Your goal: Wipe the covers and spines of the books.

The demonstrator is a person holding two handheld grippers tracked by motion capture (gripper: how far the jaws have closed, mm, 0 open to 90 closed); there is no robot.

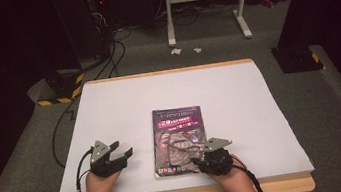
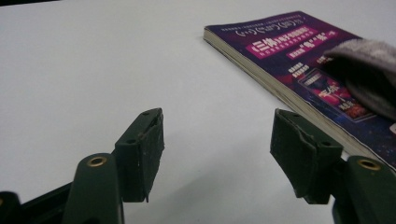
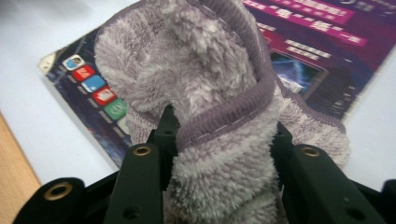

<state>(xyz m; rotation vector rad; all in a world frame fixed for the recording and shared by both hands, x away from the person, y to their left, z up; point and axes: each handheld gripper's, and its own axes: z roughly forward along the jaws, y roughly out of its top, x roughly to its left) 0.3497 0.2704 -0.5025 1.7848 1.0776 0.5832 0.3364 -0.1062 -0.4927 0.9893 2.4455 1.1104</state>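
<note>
One purple paperback book (image 1: 179, 140) with small white print too blurred to read lay on the white table (image 1: 239, 96). One fluffy grey cloth (image 3: 205, 93) lay on the book, clamped in the right tongs (image 3: 219, 135). The left tongs (image 2: 217, 140) stood apart and empty just left of the book.

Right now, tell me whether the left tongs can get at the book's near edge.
Probably yes. The left tongs stand open and empty beside the book, with bare table between. The grey cloth, held by the right tongs, lies farther across the cover.

Two black hand-held grippers, cabled

Each hand-held gripper (image 1: 125, 158) (image 1: 197, 164) carries a grey three-cornered plate (image 1: 101, 149), brass-ringed screw holes (image 2: 97, 161) and a trailing black cable (image 1: 78, 187).
</note>
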